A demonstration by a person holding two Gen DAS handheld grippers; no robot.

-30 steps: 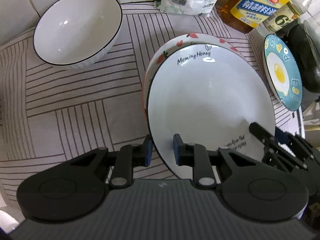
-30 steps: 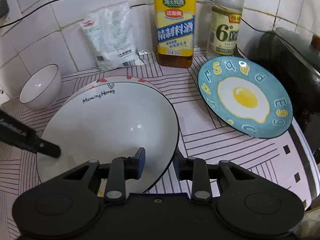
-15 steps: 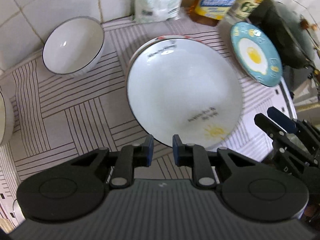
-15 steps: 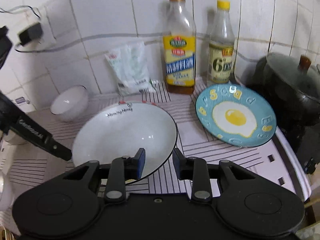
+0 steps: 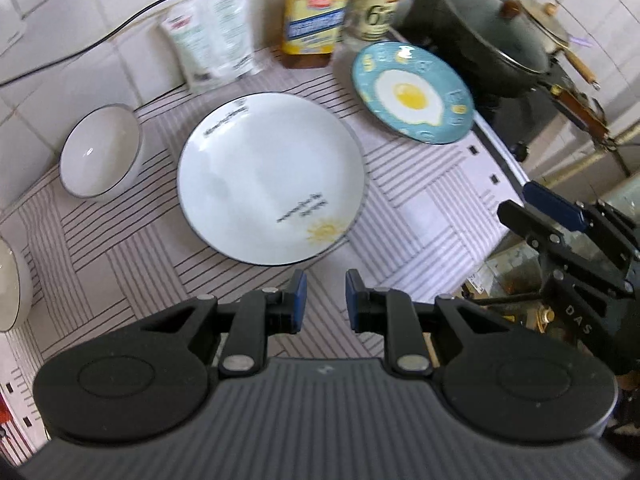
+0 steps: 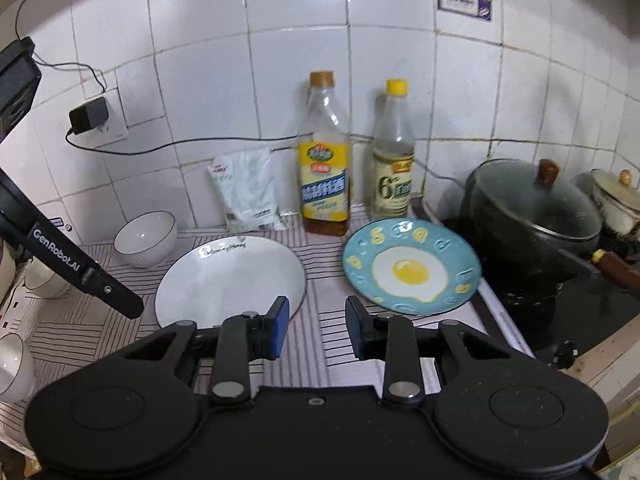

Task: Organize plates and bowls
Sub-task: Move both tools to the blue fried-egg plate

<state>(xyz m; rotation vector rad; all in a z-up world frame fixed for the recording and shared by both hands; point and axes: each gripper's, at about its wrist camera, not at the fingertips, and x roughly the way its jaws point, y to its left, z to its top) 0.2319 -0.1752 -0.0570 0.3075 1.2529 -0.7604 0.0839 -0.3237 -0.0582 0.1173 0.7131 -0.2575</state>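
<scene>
- Left gripper [image 5: 322, 297]: jaws parted w/ a gap, nothing held; hung over the striped mat [image 5: 120, 264] near the front rim of the white plate [image 5: 268, 184].
- Right gripper [image 6: 317, 322]: jaws apart, empty; raised above the tabletop, betw. white plate and egg plate [image 6: 412, 266].
- White plate is laid flat on the mat, centre; a red-edged rim is just seen under it in the right wrist view.
- Egg plate is set to its right, apart, by the dark pot [image 6: 536, 208].
- White bowl [image 5: 100, 152] is seen left of the plate, near the wall; more bowls at far left edge.
- Two bottles [image 6: 324, 160] & a white pouch [image 6: 250, 188] are stood against the tiled wall [image 6: 200, 60]; a charger [image 6: 88, 114] is plugged in.
</scene>
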